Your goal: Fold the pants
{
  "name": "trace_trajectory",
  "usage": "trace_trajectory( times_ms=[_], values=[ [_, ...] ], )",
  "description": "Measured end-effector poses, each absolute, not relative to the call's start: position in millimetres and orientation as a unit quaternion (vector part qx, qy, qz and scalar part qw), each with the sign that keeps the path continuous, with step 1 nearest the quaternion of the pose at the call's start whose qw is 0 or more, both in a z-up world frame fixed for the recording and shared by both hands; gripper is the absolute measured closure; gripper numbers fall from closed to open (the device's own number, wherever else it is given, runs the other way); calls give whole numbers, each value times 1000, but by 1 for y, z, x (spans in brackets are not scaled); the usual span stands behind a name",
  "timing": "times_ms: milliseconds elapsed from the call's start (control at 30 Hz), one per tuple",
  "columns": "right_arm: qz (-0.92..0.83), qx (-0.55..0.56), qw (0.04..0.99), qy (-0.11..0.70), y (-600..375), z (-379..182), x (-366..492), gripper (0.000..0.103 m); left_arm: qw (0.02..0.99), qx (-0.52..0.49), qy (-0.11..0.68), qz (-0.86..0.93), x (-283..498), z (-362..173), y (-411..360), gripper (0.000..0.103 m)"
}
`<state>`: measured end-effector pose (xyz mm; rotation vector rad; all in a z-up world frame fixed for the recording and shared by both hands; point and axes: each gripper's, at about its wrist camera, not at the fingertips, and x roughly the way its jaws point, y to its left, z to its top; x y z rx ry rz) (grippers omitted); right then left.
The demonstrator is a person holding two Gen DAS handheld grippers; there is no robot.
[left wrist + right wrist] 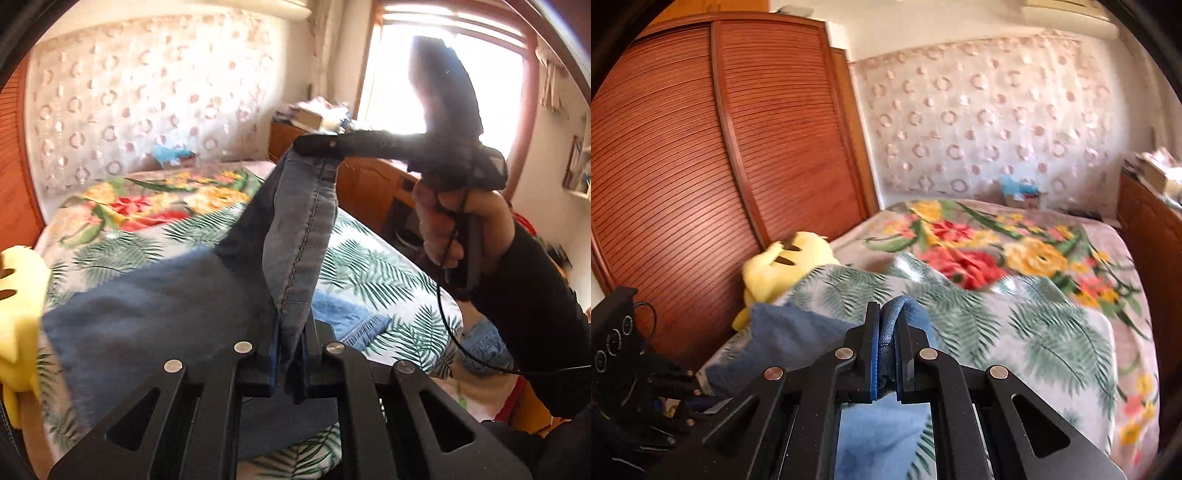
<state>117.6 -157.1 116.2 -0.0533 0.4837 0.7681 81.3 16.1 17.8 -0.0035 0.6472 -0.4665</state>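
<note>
The blue denim pants [155, 325] are lifted above the bed, one seamed edge stretched between both grippers. My left gripper [290, 354] is shut on the lower end of that edge. My right gripper [317, 144], held in a hand, is shut on the upper end, higher and farther off. In the right wrist view my right gripper [888, 339] pinches a fold of the pants [790, 343], which hang down to the left. The left gripper's body [624, 373] shows at the lower left there.
The bed has a palm-leaf sheet [373, 273] and a floral blanket [1015, 251] farther back. A yellow plush toy [786, 266] lies at the bed's left edge by the wooden slatted wardrobe [701, 155]. A wooden cabinet [369, 184] and a bright window stand to the right.
</note>
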Motion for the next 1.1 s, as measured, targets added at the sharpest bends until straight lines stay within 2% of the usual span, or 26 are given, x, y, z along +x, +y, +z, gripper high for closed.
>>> trace_trajectory(
  times_ms=[133,333,567,767,867,933,967,1000,1100],
  values=[
    [407,-43,881,238,-114,122,133,97,931,-13,314,-187,73,16,57,93],
    [442,-96,850,271,-28,103,174,97,928,-37,348,-126,76,-24,111,93],
    [446,-144,824,317,56,74,212,97,916,-55,383,-103,73,-66,139,93],
    [439,-166,816,337,91,67,218,96,911,-73,392,-101,72,-77,150,93],
    [437,-157,817,340,90,69,215,86,913,-70,390,-98,69,-74,149,90],
    [442,-153,819,333,88,68,215,72,914,-71,388,-97,68,-71,149,89],
    [443,-151,821,326,82,69,213,59,914,-70,388,-95,68,-70,149,88],
    [444,-147,826,315,76,71,211,53,915,-68,388,-92,68,-69,149,87],
    [443,-130,836,296,56,78,209,51,917,-56,386,-80,68,-65,147,83]
  ],
)
